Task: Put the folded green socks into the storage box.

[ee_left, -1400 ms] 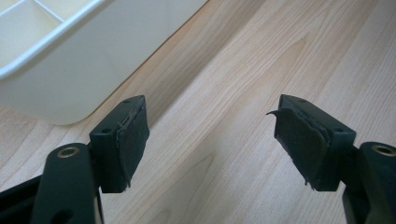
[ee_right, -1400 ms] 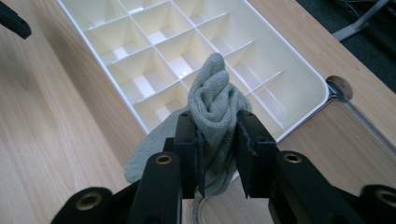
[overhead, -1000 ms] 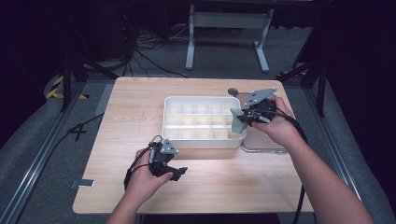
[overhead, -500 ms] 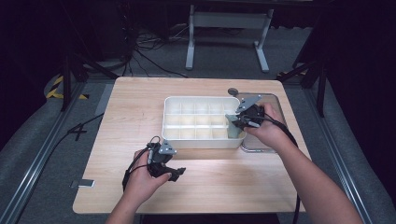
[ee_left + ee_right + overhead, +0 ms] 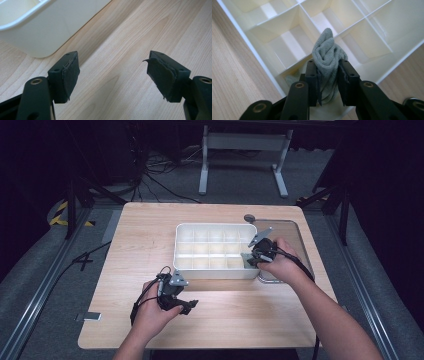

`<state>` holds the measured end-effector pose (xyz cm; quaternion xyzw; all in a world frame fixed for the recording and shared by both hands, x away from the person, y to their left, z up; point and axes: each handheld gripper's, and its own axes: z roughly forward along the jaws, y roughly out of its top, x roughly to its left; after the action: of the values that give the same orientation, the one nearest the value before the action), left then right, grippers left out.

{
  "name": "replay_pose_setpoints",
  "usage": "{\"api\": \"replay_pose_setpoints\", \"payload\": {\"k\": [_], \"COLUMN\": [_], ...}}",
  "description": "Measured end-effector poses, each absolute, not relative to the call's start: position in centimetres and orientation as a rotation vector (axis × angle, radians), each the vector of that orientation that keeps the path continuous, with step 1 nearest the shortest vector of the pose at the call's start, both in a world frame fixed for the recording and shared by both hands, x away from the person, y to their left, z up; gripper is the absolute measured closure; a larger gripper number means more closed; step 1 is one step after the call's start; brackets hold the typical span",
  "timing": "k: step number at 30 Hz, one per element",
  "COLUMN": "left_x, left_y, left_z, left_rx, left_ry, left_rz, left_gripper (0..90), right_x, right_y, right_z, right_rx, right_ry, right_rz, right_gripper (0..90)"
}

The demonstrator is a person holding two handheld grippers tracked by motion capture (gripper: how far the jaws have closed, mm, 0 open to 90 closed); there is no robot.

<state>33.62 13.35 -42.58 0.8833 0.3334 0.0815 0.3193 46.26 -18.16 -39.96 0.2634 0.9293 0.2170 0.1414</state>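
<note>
My right fingers (image 5: 344,75) are clamped on a rolled grey-green cloth (image 5: 327,60), held over a near-right corner compartment of the white divided organizer box (image 5: 200,268). My right gripper (image 5: 253,256) sits at that corner. My left gripper (image 5: 186,306) rests near the box's front on the wooden surface (image 5: 150,230), fingers (image 5: 67,75) wide apart, empty.

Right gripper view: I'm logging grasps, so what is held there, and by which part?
A rolled grey cloth, pinched across its middle by the right gripper, over the white divided box. The left gripper holds nothing.
</note>
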Motion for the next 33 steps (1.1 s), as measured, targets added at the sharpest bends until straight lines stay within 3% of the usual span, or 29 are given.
{"api": "replay_pose_setpoints", "payload": {"k": [16,25,28,33], "left_x": [33.6,33.7,33.8,33.7], "left_y": [13.2,13.1,13.2,13.1], "left_z": [-42.9,-42.9,-42.9,-42.9], "left_rx": [2.332,2.34,2.335,2.335], "left_ry": [0.879,0.877,0.873,0.876], "left_rz": [0.206,0.194,0.196,0.186], "left_gripper": [26.6,26.5,26.5,26.5], "right_x": [48.4,49.0,48.9,48.1], "right_y": [-16.1,-16.3,-16.4,-16.8], "right_z": [-41.9,-42.0,-41.8,-40.0], "right_rx": [0.95,0.987,0.969,0.977], "right_ry": [2.795,2.825,2.826,2.796], "right_rz": [0.332,0.339,0.368,0.469], "right_gripper": [73.5,72.4,69.0,55.8]}}
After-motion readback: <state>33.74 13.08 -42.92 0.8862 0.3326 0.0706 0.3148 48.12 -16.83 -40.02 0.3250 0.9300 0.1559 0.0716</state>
